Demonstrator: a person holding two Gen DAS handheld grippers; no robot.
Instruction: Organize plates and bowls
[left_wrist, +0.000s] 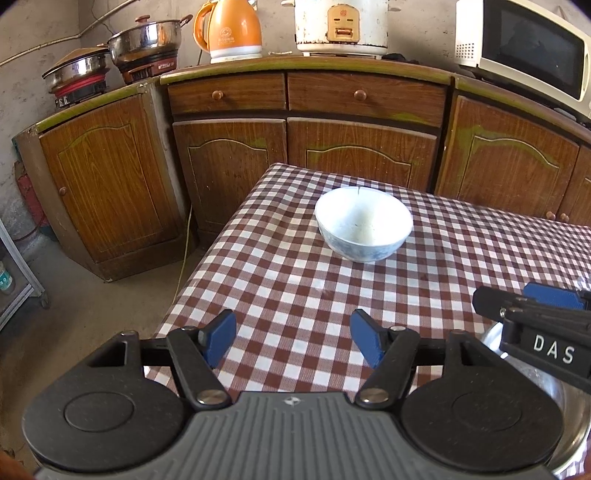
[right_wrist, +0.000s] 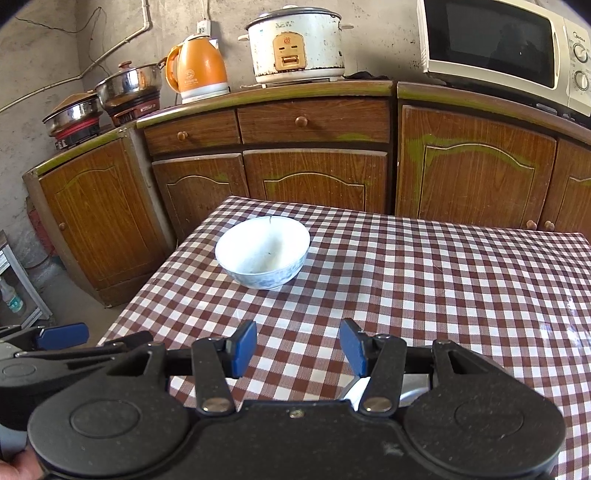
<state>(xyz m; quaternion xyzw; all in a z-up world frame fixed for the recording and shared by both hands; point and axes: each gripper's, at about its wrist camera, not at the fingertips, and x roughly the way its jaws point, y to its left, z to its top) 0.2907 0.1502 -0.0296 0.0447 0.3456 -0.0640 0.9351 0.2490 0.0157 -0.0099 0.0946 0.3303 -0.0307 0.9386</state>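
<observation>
I am holding my left gripper (left_wrist: 293, 338) and right gripper (right_wrist: 298, 345) spread and empty. The bowl (left_wrist: 364, 223) is sitting ahead on the table (left_wrist: 280, 280), well apart. Its rim is looking cracked, so a hard pinch may be breaking it or sliding it toward the table edge.

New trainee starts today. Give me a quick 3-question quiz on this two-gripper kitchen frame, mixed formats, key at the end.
1. True or false: the white bowl lies upside down on the checked tablecloth.
2. Multiple choice: what stands directly left of the rice cooker on the counter? A) microwave B) orange kettle C) steel pot
3. Short answer: is anything held between the blue pads of the left gripper or the right gripper?

Key
1. False: it stands upright, its opening facing up.
2. B, the orange kettle.
3. No, both sets of jaws stand apart with only tablecloth showing between them.
</observation>
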